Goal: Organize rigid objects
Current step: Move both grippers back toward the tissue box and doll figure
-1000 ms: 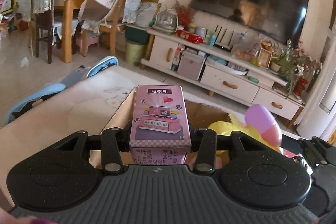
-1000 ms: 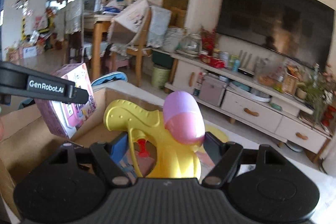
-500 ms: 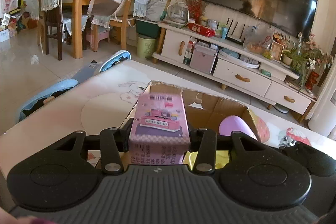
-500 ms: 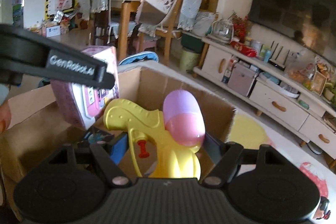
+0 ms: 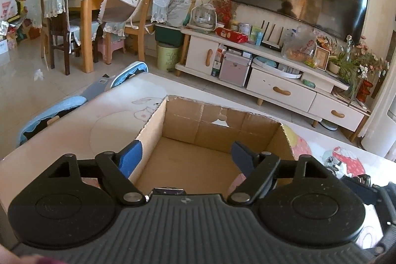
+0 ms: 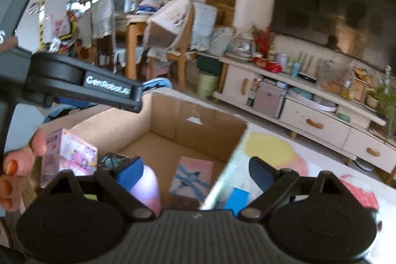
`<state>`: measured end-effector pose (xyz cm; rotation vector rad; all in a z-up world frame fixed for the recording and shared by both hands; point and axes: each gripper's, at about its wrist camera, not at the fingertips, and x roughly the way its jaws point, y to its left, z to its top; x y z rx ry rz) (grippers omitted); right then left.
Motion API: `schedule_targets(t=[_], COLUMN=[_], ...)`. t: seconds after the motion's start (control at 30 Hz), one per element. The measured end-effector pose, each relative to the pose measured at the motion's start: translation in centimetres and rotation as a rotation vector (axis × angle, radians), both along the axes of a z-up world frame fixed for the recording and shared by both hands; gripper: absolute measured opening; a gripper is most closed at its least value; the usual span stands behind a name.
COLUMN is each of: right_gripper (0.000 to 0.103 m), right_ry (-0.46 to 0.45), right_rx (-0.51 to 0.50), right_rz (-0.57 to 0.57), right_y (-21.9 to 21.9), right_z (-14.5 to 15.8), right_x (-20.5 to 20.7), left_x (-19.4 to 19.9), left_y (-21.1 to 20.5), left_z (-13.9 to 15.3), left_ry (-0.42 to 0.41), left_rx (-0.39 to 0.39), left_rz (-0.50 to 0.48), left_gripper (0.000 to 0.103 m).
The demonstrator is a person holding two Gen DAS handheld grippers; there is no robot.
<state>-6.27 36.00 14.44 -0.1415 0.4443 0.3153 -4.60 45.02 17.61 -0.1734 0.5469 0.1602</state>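
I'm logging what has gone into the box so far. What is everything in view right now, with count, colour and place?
cardboard box: 1, brown, open, on the mat below both grippers
pink toy box: 1, pink, at the box's left side
pink-and-blue flat box: 1, lying on the box floor
toy water gun: 1, only its lilac-pink end shows, inside the box
blue item: 1, on the mat right of the box; cannot tell what it is
play mat: 1, pale with yellow and pink prints
TV cabinet: 1, cream, background
left gripper: open, empty, over the box
right gripper: open, empty
person's hand: red nails, far left
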Motion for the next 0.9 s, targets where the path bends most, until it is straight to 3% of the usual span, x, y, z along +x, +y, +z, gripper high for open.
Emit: schedule_targets(t=[0.4, 0.9], right_gripper=[0.092, 0.092], right_ry=[-0.002, 0.030], right_rx=[0.045, 0.046], right_rz=[-0.211, -0.299], right_y=[-5.2, -8.7], right_z=[-2.3, -5.3], right_x=[-2.7, -3.1], left_x=[-0.1, -0.4], left_y=[-0.2, 0.5], left_z=[0.0, -0.1], left_ry=[-0.006, -0.018], left_rx=[0.019, 0.033], left_rz=[-0.059, -0.121], left_gripper=[0.103, 0.103])
